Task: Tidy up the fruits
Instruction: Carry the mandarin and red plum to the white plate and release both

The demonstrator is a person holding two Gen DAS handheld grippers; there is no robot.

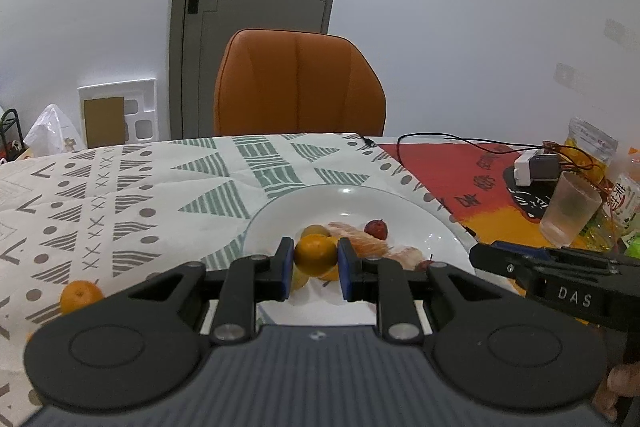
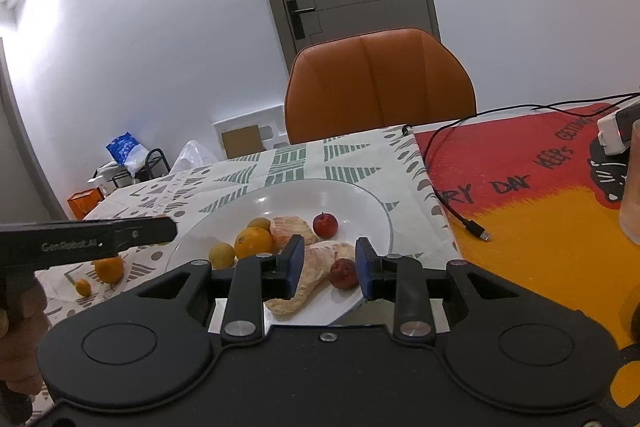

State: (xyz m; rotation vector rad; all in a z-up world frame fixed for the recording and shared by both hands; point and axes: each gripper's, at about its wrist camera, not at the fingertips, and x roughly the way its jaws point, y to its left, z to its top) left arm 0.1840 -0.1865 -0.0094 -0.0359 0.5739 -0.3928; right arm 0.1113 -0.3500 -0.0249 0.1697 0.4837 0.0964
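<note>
The left hand-held gripper point(image 1: 315, 269) is clamped on an orange point(image 1: 315, 254): both blue pads press its sides, and the round fruit sits squarely between them, over the near part of the white plate point(image 1: 360, 199). Being round, it shows no long axis.

The plate lies on the patterned cloth point(image 1: 120, 195) that covers the counter, close to its near edge and just beside the red and yellow mat point(image 1: 452, 163) on the right. On the plate are peeled citrus segments point(image 1: 360, 239), a small yellow fruit point(image 1: 316, 230) and a small red fruit point(image 1: 376, 228) toward the far side.

The right hand-held gripper point(image 2: 329, 269) has its pads apart, gripping nothing. Between them, on the plate's near right rim point(image 2: 384, 223), lie a long peeled segment point(image 2: 320, 267) and a dark red fruit point(image 2: 343, 273). The segment's long axis runs diagonally, from the near left up toward the far right, passing just beside the left pad; the red fruit rests against its right end, nearer the right pad. Whether either pad touches them I cannot tell.

Off the plate, on the cloth toward the near left edge, sit another orange point(image 2: 109, 269) and a tiny one point(image 2: 83, 287). A clear plastic cup point(image 1: 568, 215) stands on the mat at the right edge.
</note>
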